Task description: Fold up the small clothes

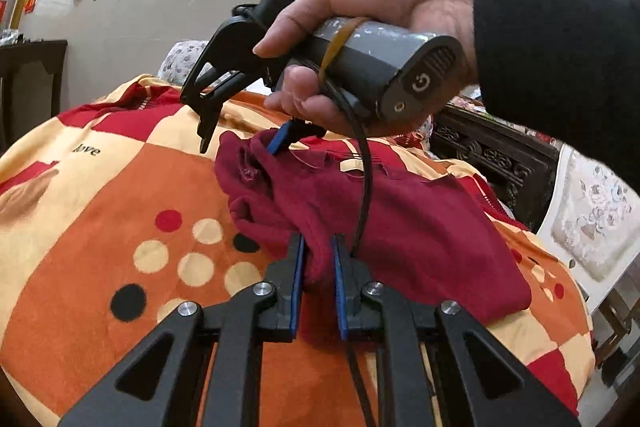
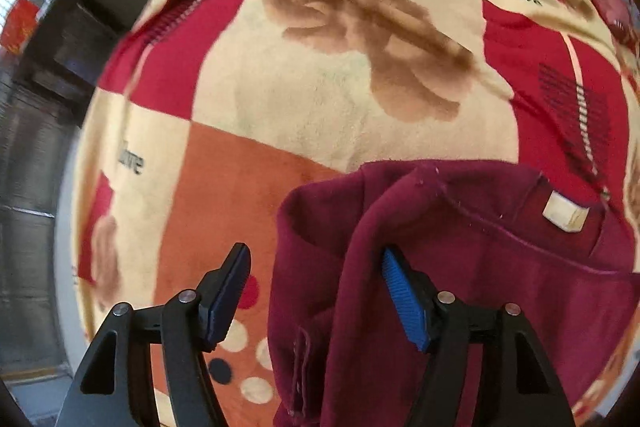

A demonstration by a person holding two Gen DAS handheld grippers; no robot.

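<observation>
A dark red garment lies crumpled on a patterned orange, red and cream blanket. My left gripper is shut on a bunched fold of the garment at its near edge. My right gripper, seen in the left wrist view held in a hand, hangs over the garment's far end with its jaws wide apart. In the right wrist view the right gripper is open, with a raised fold of the garment lying between its blue pads. A cream label shows inside the neckline.
The blanket covers a bed. Dark carved wooden furniture stands at the right, with a white floral cushion beside it. A dark cabinet stands off the bed's far left. A black cable hangs from the right gripper's handle across the garment.
</observation>
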